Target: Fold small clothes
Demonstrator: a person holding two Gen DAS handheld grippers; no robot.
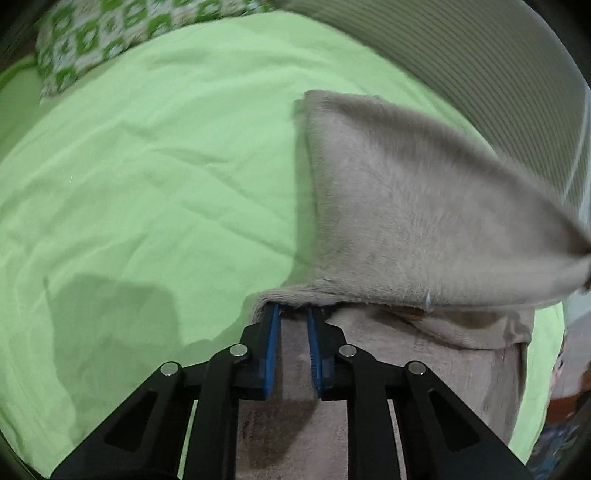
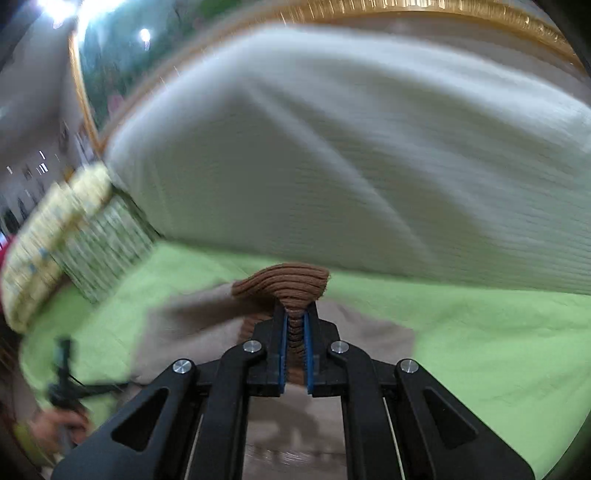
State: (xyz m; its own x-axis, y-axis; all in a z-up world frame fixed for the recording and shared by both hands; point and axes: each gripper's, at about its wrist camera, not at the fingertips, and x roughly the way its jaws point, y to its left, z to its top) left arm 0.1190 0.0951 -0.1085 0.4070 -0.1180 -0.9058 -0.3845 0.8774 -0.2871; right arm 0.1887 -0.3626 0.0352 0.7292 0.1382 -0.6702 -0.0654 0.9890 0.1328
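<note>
A small beige fleecy garment lies on the light green bedsheet, with one part lifted and stretched up to the right. My left gripper has its blue-padded tips tucked under the garment's folded ribbed edge; a gap shows between the pads lower down. In the right wrist view my right gripper is shut on the garment's brown ribbed cuff and holds it above the beige cloth on the sheet. The view is blurred by motion.
A green-and-white patterned pillow lies at the far left of the bed. A large white ribbed cushion stands behind the garment, with a gold-framed headboard above it. A patterned pillow lies at the left.
</note>
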